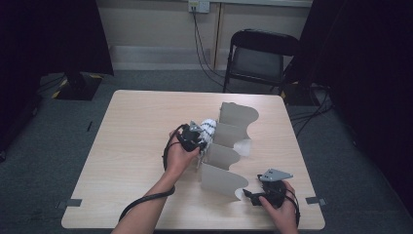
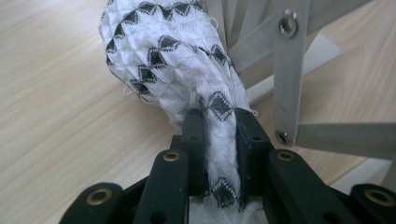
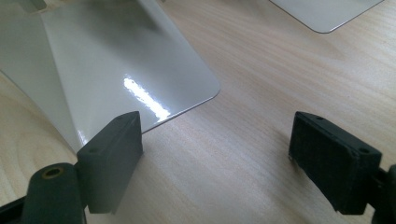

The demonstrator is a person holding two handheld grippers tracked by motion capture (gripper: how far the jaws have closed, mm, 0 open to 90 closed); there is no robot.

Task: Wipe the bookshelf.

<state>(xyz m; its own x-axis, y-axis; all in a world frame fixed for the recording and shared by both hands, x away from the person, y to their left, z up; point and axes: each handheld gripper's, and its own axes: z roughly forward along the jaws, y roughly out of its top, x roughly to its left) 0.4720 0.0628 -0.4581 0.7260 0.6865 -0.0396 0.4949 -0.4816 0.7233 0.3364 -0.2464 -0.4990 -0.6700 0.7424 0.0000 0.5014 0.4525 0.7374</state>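
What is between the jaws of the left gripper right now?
The left gripper is shut on a rolled white cloth with black diamonds, beside the grey divider rack. The cloth's tail runs down behind the jaws, hidden there.

Knitted cloth (image 2: pixel 173 60); glossy rack (image 3: pixel 116 70); wood-grain table (image 3: pixel 261 93).

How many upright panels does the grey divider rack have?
4. The farthest panel stands at the rack's back end, the second and third follow toward the person, and the nearest stands by the right tool. None seems hidden.
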